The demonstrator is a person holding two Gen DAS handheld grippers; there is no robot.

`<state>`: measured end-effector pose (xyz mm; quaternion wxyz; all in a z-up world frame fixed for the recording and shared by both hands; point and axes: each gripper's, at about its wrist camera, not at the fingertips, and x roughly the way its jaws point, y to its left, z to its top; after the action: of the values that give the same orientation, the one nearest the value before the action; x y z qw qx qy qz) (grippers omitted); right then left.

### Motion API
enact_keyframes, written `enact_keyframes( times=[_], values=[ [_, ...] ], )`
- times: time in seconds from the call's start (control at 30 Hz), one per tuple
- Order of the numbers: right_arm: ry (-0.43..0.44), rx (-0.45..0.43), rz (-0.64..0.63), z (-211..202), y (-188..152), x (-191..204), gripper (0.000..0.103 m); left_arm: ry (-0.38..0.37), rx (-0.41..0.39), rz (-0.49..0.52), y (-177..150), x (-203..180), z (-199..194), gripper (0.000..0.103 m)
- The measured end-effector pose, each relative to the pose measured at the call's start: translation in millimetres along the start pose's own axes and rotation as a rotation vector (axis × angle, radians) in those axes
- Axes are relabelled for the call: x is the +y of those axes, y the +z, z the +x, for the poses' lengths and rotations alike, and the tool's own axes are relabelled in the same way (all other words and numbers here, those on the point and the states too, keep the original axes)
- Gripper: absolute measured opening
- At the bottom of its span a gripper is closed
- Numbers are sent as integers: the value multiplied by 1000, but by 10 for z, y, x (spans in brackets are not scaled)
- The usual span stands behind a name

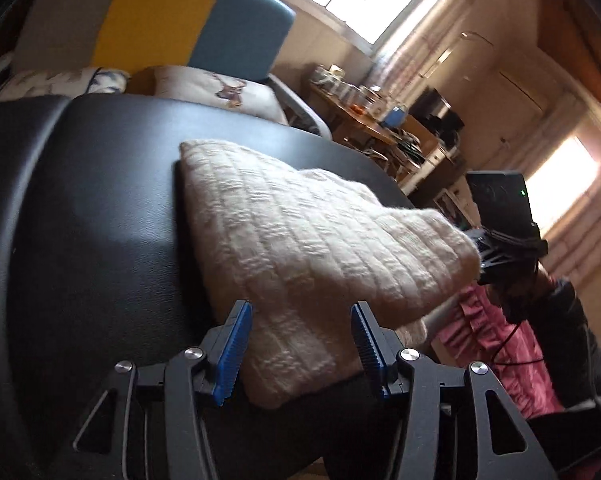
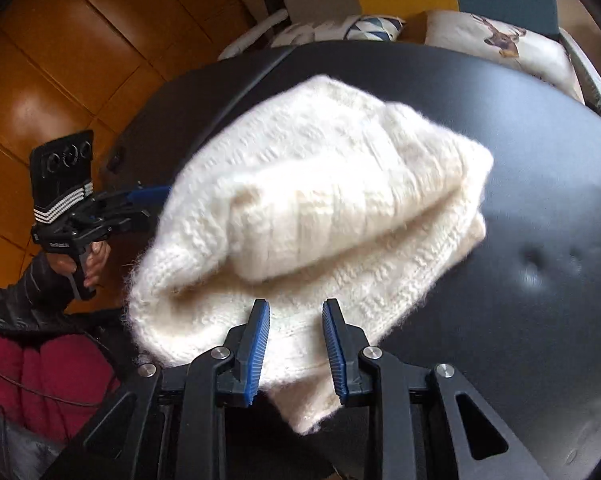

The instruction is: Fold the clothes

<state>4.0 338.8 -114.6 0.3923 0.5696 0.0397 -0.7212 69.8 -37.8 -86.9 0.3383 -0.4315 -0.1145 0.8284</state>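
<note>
A cream knitted sweater (image 1: 300,240) lies partly folded on a black padded tabletop (image 1: 100,200). My left gripper (image 1: 300,306) stands open at its near edge, with the knit lying under and between the blue pads, which do not press on it. In the right wrist view the left gripper (image 2: 152,202) sits at the left edge of the sweater (image 2: 320,200). My right gripper (image 2: 296,304) is shut on a thick fold of the sweater's near edge, the cloth filling the gap between its pads. The right gripper (image 1: 496,252) holds that flap raised at the table's right side.
Patterned cushions (image 2: 496,36) and a grey, yellow and blue backrest (image 1: 180,20) stand behind the table. The black tabletop (image 2: 540,240) spreads out to the right. Wooden floor (image 2: 60,60) lies to the left, and a cluttered wooden table (image 1: 364,116) stands by the window. A person's dark sleeve (image 2: 24,300) and red garment (image 2: 40,372) are nearby.
</note>
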Motion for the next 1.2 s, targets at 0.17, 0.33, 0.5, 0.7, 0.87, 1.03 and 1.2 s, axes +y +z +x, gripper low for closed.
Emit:
enact_keyframes(
  times=[0.17,0.33,0.5,0.7,0.87,1.03,1.2],
  values=[
    [-29,-8,171,166,-404,-302,35,19,134,193,-95,-143,313,53],
    [-10,-113,281,-36,-568,-378,35,-52,137,194,10,-147,187,53],
    [74,-331,410,-457,-537,-425,35,-128,57,198,198,-200,8,54],
    [333,-381,686,-172,-315,-705,36,-117,107,275,186,-333,308,54],
    [375,-396,810,167,-197,-904,38,-122,132,385,74,-516,378,54],
    [246,-346,727,353,-32,-810,29,-148,217,450,-9,-521,536,58],
    [-49,-380,406,-45,230,-239,11,-206,301,479,-28,-468,558,60]
  ],
)
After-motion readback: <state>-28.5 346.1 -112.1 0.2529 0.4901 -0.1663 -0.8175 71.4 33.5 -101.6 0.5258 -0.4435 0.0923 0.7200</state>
